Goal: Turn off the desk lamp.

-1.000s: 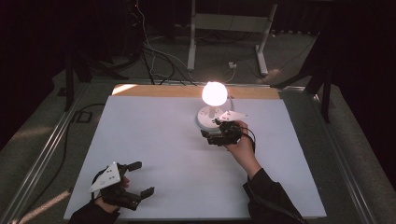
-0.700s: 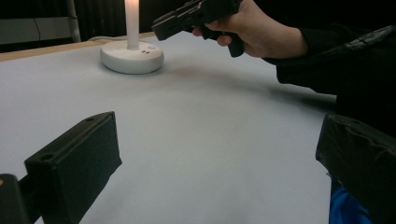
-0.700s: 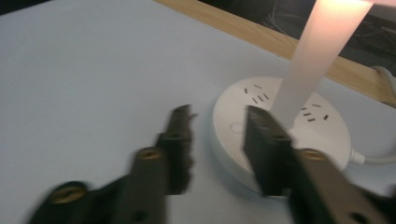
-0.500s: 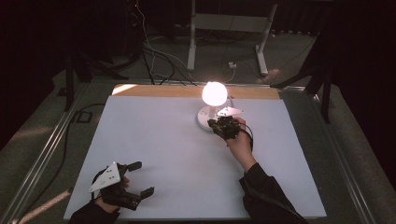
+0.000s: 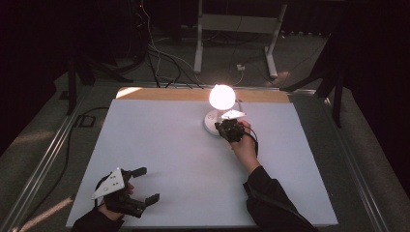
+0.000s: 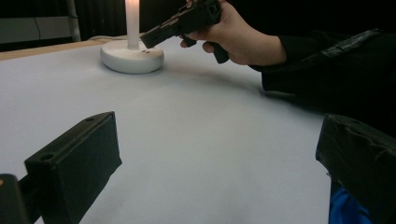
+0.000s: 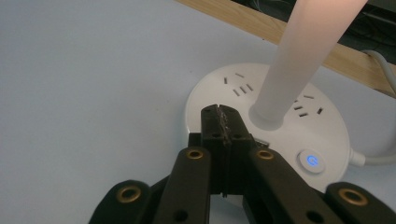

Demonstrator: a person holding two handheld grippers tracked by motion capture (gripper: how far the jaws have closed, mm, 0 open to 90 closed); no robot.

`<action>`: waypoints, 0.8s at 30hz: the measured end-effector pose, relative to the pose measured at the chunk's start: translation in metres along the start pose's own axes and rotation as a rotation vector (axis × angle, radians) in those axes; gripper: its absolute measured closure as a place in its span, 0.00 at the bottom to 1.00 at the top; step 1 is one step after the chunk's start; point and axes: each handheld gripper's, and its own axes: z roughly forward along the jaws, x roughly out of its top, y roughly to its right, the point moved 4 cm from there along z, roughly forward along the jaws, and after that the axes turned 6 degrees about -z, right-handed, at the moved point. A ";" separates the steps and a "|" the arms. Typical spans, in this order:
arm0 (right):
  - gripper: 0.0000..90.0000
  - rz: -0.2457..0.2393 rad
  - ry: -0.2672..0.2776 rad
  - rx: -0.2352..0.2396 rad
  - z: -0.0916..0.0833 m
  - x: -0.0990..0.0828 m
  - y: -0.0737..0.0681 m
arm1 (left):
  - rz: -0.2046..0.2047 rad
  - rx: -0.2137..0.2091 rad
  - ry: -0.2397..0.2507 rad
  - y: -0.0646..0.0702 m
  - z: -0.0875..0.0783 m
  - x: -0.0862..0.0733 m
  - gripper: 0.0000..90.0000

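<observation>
Starting at the left, note left gripper [image 5: 147,184] low near the sheet's [image 5: 183,145] near-left corner, jaws spread wide, nothing between them, parked same as a second ago. Lots of bare sheet from there across to the lamp [image 5: 222,96]; nothing in the way through the middle.

Moving right, find lamp lit, standing on round white base [image 5: 209,123] at far centre, just short of wood strip [image 5: 159,94] along the far edge.

Changed: right gripper [image 5: 221,127], jaws apart a second back beside the base, just been closing, now pressed together with nothing pinched, and brought in low over the base. Tips over the base top, just beside the stem [image 7: 299,60]; cannot tell whether touching. Button [image 7: 312,161] glowing blue, off to the right of the tips in the right gripper view, uncovered.

Reads as setting up a closed-tip poke at the button to switch the lamp. Probably calls for a small shift toward the button, then a press down.

Tight spots: stem close against the tips on one side, socket slots around it, cable [image 7: 378,158] leaving the base on the button's far side. Risk of nudging the stem or sliding the base toward the strip.

Further right, open sheet beside the hand out to the right edge; easy retreat that way or back toward the near edge.
</observation>
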 end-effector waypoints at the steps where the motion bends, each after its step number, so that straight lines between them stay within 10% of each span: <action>1: 1.00 0.001 0.002 -0.001 0.001 0.000 0.000 | 0.000 -0.001 0.000 0.000 0.000 0.000 0.01; 24: 1.00 0.025 -0.005 -0.057 0.020 0.002 0.000 | -0.005 -0.003 0.005 0.000 -0.001 0.000 0.01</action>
